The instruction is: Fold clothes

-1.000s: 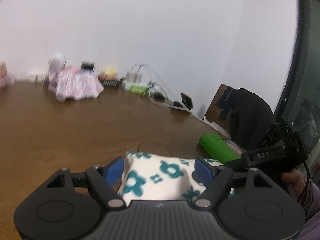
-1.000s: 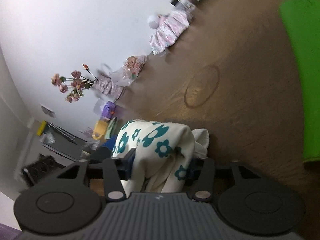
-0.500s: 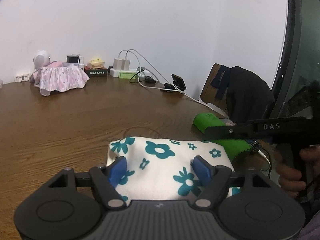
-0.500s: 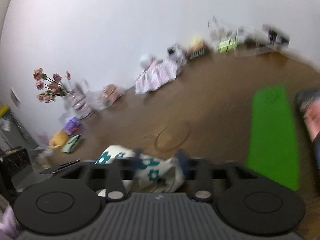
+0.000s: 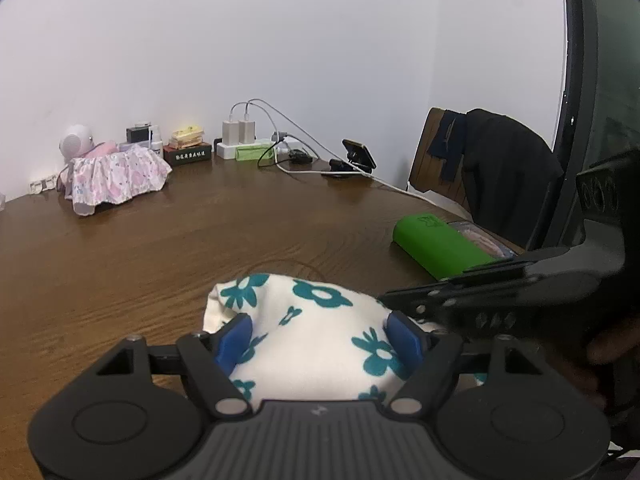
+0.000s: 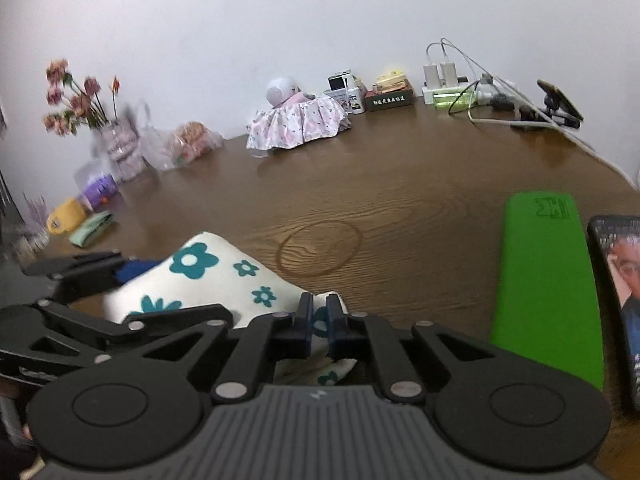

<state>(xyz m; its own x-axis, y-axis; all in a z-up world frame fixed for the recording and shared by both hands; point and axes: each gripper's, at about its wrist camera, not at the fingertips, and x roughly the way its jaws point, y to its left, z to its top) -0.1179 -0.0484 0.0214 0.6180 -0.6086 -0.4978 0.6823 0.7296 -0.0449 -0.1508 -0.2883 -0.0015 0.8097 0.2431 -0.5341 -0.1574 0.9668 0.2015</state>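
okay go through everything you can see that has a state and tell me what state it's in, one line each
floral cloth: bunched on the table, held by both grippers
left gripper: open, fingers either side of the cloth
right gripper: shut on a cloth edge
green case: lying flat
phone: screen lit, showing a face
chargers: plugged in, cables attached

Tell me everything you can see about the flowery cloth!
The cloth is soft-looking white fabric printed with teal flowers. It lies bunched in a puffy heap on the brown wooden table, near its front. The left claw is open, its blue fingers either side of the heap. The right claw is shut on a corner of it.
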